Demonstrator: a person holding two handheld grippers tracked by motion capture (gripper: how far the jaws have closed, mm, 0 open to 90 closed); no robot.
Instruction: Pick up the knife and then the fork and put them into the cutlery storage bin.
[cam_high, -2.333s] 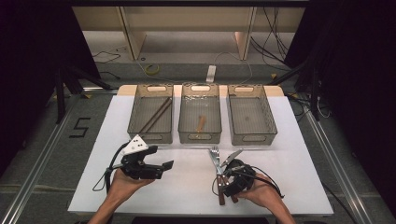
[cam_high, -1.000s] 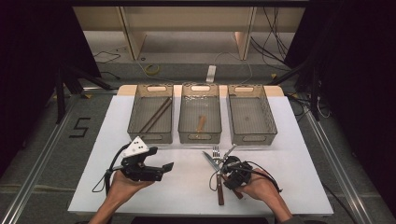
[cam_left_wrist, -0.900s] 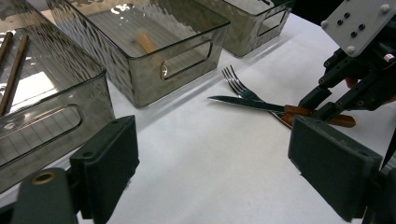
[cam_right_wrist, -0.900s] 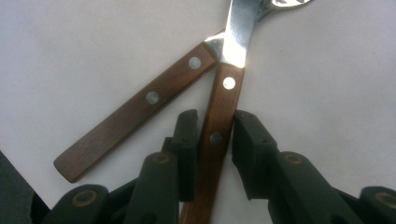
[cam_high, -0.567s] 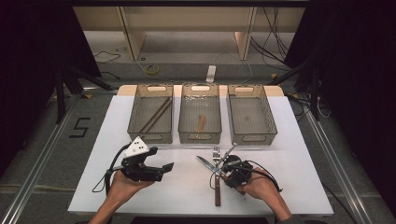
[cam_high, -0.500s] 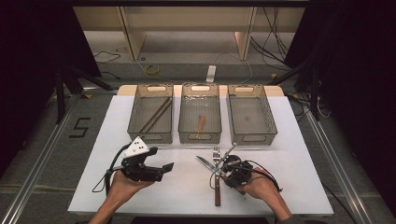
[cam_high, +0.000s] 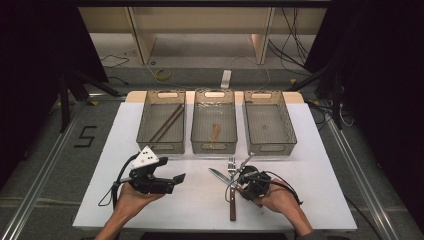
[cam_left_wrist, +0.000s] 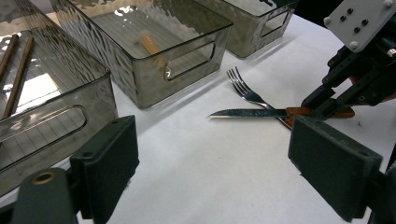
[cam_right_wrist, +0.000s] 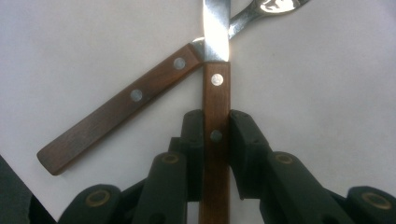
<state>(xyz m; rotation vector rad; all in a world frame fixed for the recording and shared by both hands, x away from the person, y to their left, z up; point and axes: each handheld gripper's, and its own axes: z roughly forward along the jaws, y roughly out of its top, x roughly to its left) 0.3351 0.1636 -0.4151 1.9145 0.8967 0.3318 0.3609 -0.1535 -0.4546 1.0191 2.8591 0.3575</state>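
A knife with a wooden handle (cam_right_wrist: 215, 93) lies on the white table, its blade (cam_high: 218, 175) pointing up-left. My right gripper (cam_high: 240, 181) (cam_right_wrist: 215, 128) is shut on that handle; its jaws have just been closing with the handle between them. A fork (cam_high: 231, 165) with a matching wooden handle (cam_right_wrist: 116, 116) lies crossed under the knife, tines toward the trays. In the left gripper view the knife blade (cam_left_wrist: 243, 112) and fork tines (cam_left_wrist: 243, 86) lie ahead, beside the right gripper (cam_left_wrist: 327, 105). My left gripper (cam_high: 176, 179) (cam_left_wrist: 210, 172) is open and holds nothing, at the front left.
Three clear trays stand in a row at the back. The left tray (cam_high: 150, 145) holds two dark chopsticks (cam_high: 167, 121), the middle tray (cam_high: 197, 145) a small wooden utensil (cam_high: 215, 132), and the right tray (cam_high: 287, 142) has a bare floor. Cables trail from both grippers.
The right jaws have closed on the knife handle, and the blade has swung out to the left, away from the fork. The left hand has not moved.
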